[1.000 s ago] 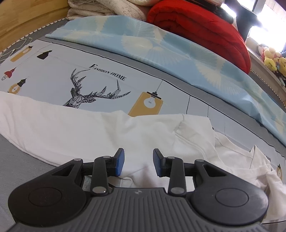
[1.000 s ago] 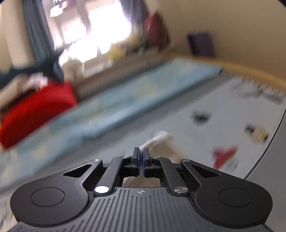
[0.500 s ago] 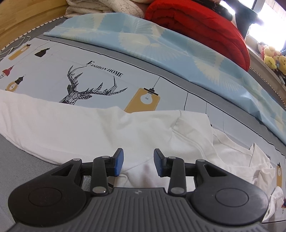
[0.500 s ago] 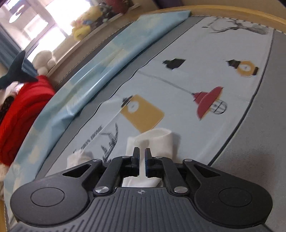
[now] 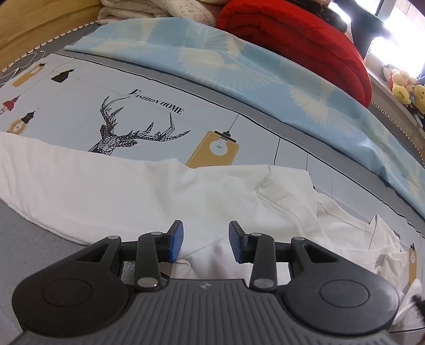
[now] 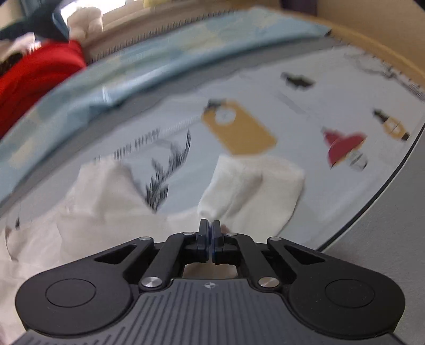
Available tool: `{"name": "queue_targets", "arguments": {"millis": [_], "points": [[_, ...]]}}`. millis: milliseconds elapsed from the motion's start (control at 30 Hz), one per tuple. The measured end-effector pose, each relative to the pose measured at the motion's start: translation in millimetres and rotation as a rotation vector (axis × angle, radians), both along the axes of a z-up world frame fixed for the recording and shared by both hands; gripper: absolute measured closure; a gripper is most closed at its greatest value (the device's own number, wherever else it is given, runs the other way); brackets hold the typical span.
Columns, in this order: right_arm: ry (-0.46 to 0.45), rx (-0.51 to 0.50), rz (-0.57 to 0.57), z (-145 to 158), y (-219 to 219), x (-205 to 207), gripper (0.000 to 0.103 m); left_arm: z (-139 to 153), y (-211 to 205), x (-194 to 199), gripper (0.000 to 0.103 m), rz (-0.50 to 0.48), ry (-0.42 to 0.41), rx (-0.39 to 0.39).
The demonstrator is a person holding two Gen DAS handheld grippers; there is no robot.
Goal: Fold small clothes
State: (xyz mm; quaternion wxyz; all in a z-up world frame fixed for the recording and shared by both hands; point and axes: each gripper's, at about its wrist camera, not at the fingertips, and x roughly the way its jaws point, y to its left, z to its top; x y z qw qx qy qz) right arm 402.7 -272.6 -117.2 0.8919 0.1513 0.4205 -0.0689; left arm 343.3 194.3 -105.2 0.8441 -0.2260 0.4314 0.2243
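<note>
A white garment [image 5: 138, 193] lies spread across the printed bed sheet [image 5: 79, 106], its right part rumpled [image 5: 345, 231]. My left gripper [image 5: 205, 240] hovers low over its near hem, jaws open, with nothing pressed between the blue pads [image 5: 177, 238]. In the blurred right wrist view the same white garment [image 6: 87, 225] shows with a sleeve [image 6: 255, 191] folded back on itself. My right gripper [image 6: 209, 229] is shut, its tips at the sleeve's near edge. Whether any cloth is pinched there I cannot tell.
A light blue patterned cover [image 5: 265, 69] runs along the far side, with a folded red blanket [image 5: 297, 39] and cream blankets [image 5: 148, 10] behind it. Plush toys [image 5: 406, 90] sit at the far right. A wooden bed frame [image 5: 32, 24] borders the left.
The right gripper came down from mid-air to the bed with the white sleeve, parted its jaws slightly and shut them again. The left gripper held its place, jaws open as before.
</note>
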Motion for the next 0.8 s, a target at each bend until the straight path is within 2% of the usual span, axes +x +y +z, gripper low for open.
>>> {"name": "queue_targets", "arguments": {"millis": [100, 200, 333, 400, 433, 467, 533, 633, 700, 800], "points": [[-0.160, 0.032, -0.024, 28.0, -23.4, -4.4, 0.103, -1.0, 2.0, 0.5, 0.061, 0.005, 0.005, 0.003], [-0.335, 0.030, -0.070, 51.2, -66.1, -4.4, 0.103, -0.6, 4.0, 1.7, 0.061, 0.011, 0.004, 0.007], [-0.554, 0.023, -0.263, 75.6, -155.0, -19.4, 0.103, 2.4, 2.9, 2.6, 0.061, 0.001, -0.003, 0.015], [-0.615, -0.024, -0.385, 74.0, -197.4, -29.5, 0.103, 3.0, 2.0, 2.7, 0.061, -0.006, -0.004, 0.022], [-0.601, -0.048, -0.453, 67.1, -217.9, -32.3, 0.103, 2.9, 2.0, 2.8, 0.061, -0.008, -0.003, 0.026], [-0.549, -0.075, -0.519, 55.9, -236.9, -32.7, 0.103, 2.8, 2.6, 2.9, 0.061, -0.009, -0.001, 0.030], [-0.404, -0.112, -0.592, 24.0, -267.5, -28.2, 0.103, 3.1, 4.3, 3.5, 0.061, -0.015, 0.001, 0.035], [-0.200, -0.120, -0.562, -23.9, -292.5, -18.4, 0.103, 6.5, 6.1, 2.2, 0.061, -0.028, 0.000, 0.043], [-0.162, -0.140, -0.572, -36.8, -295.3, -24.6, 0.103, 10.4, 8.5, 0.7, 0.061, -0.030, -0.003, 0.043], [-0.149, -0.237, -0.634, -32.7, -288.8, -38.2, 0.103, 19.6, 12.8, -3.7, 0.061, -0.043, -0.019, 0.020]]}}
